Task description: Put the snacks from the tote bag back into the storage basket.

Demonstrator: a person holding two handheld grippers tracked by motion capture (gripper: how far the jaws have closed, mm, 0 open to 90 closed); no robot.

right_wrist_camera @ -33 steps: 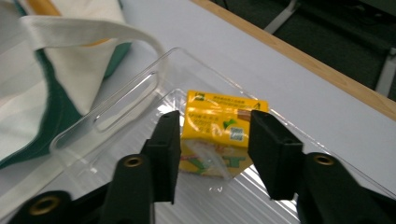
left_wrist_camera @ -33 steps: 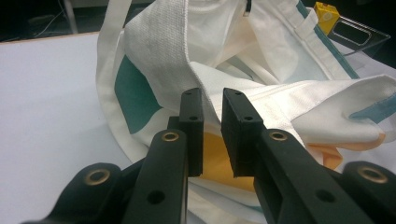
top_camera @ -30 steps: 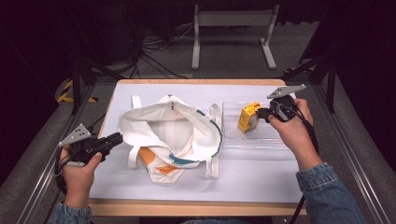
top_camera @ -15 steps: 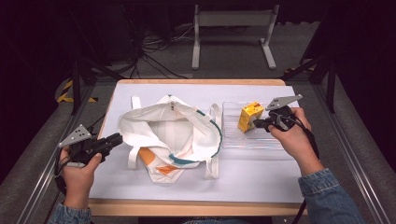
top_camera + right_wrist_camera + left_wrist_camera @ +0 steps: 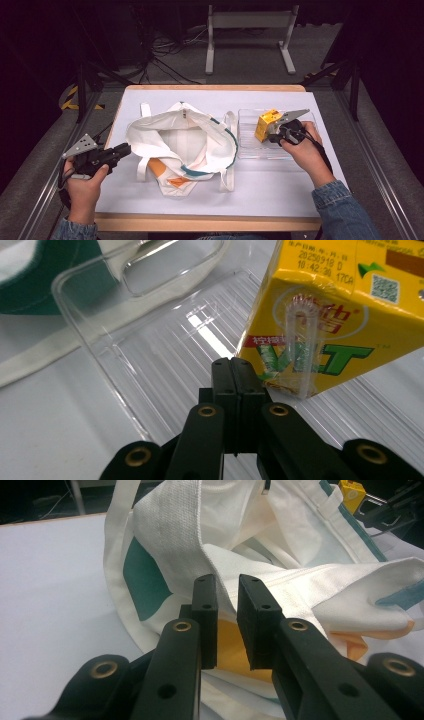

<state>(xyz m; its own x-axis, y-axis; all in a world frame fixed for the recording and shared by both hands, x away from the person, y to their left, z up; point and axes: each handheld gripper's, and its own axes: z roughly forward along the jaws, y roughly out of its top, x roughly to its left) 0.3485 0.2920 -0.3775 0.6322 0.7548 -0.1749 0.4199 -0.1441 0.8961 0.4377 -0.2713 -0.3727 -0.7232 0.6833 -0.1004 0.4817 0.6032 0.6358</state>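
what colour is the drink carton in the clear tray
Yellow, with green and red print; clearest in the right gripper view: drink carton, clear tray.

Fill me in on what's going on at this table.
A person sits at the table with a gripper in each hand. The right gripper, its jaws shut with nothing between them, is beside a yellow drink carton that stands in a clear plastic tray. The left gripper sits by the edge of an open white tote bag, jaws slightly apart and gripping nothing. The carton has not been picked up.
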